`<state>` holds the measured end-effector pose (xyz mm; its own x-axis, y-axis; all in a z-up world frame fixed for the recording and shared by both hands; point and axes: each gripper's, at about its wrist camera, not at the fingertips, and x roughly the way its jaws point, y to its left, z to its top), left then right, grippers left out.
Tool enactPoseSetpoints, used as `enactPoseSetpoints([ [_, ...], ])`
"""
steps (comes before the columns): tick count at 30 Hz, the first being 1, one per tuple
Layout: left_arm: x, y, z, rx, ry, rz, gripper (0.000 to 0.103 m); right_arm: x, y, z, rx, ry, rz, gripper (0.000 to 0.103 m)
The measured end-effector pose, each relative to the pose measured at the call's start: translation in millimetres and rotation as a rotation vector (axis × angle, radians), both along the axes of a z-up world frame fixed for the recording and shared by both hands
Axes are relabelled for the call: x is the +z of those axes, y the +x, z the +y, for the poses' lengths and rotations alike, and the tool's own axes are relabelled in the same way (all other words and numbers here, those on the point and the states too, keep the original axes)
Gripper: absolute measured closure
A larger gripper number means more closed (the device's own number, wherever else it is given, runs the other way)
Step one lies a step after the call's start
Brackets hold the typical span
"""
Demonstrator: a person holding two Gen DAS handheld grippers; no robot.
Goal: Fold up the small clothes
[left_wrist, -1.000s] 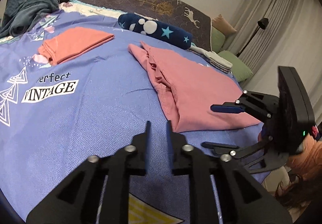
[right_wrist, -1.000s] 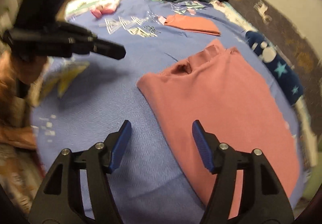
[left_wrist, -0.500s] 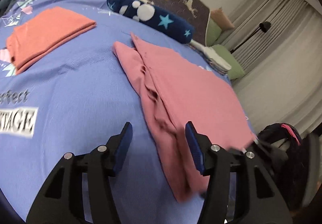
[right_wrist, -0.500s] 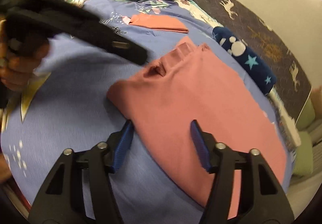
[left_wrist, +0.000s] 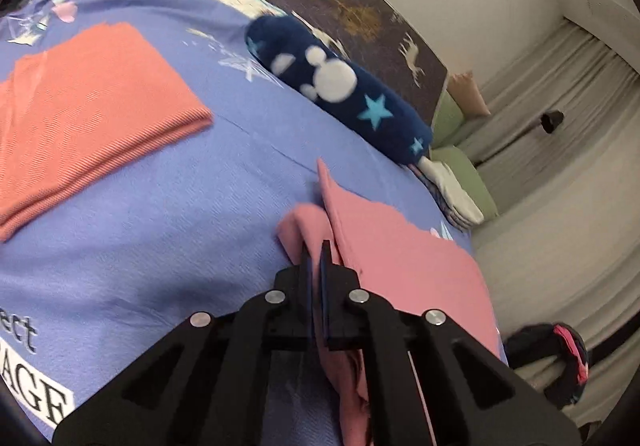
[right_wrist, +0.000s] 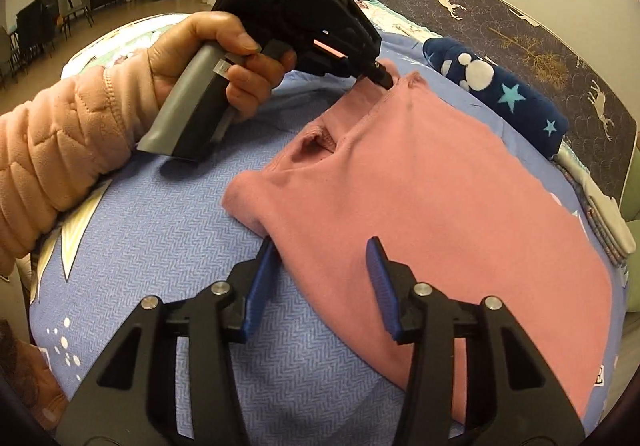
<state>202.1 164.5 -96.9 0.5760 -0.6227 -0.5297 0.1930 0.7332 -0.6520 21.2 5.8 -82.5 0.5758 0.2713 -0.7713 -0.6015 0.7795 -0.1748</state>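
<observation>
We are wearing a quilted peach sleeve [right_wrist: 48, 149], showing at nine o'clock. Our left hand-held gripper [left_wrist: 314, 258] is showing black arms, silver screws and blue pads; at twelve o'clock, its black body is carrying a grey handle [right_wrist: 188, 101].

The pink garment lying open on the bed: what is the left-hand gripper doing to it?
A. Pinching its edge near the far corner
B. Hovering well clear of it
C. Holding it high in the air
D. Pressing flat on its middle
A: the left gripper has its jaws shut on a bunched edge of the pink garment, at the corner far from the right gripper.
</observation>
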Motion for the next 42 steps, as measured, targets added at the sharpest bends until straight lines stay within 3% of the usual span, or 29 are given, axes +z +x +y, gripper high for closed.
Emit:
enactPoseSetpoints([
  [2,3.1,-4.4,1.6,0.003,0.018,-0.002,0.093,0.5,-0.8,-1.3,0.004,0.005,0.002,0.056],
  [5,2.7,-13.9,0.7,-0.050,0.002,0.017,0.044,2.2,-4.3,-2.2,0.005,0.005,-0.002,0.056],
  [8,-2.5,-25.8,-3.5,-0.124,-0.040,0.041,0.039,2.3,-8.6,-3.9,-0.001,-0.002,-0.003,0.054],
  [15,-3.5,-28.9,-16.6,-0.167,-0.029,0.033,0.035,3.6,-11.5,-6.4,-0.045,-0.045,0.005,0.054],
  [21,-4.5,-10.3,-33.8,-0.173,0.017,0.019,0.036,-0.1,-9.4,-1.5,-0.060,-0.090,-0.023,0.050],
  [23,-4.3,-6.2,-35.9,-0.169,0.034,0.022,0.042,-1.1,-5.4,0.7,-0.065,-0.087,-0.027,0.050],
  [25,-5.9,-1.1,-36.0,-0.162,0.052,0.032,0.062,-2.2,-1.5,3.5,-0.070,-0.083,-0.033,0.050],
  [28,-12.8,7.5,-28.0,-0.145,0.021,0.069,0.080,-3.4,5.3,5.2,-0.075,-0.074,-0.036,0.050],
  [31,-17.3,13.3,-23.2,-0.140,-0.030,0.094,0.082,-3.5,12.5,8.5,-0.087,-0.063,-0.036,0.050],
  [35,-12.2,16.2,-32.6,-0.150,0.012,0.086,0.082,-3.8,19.1,14.6,-0.100,-0.048,-0.040,0.050],
  [37,-9.3,18.6,-38.5,-0.158,0.038,0.086,0.088,-3.6,21.5,16.6,-0.105,-0.038,-0.040,0.050],
  [38,-8.7,19.6,-40.2,-0.160,0.042,0.089,0.089,-3.1,21.9,17.5,-0.101,-0.032,-0.037,0.053],
  [40,-7.4,20.7,-41.9,-0.162,0.048,0.091,0.092,-1.8,20.3,19.1,-0.077,-0.009,-0.019,0.081],
  [42,-6.2,20.1,-42.1,-0.158,0.054,0.091,0.093,0.5,16.0,20.3,-0.076,-0.012,-0.044,0.090],
])
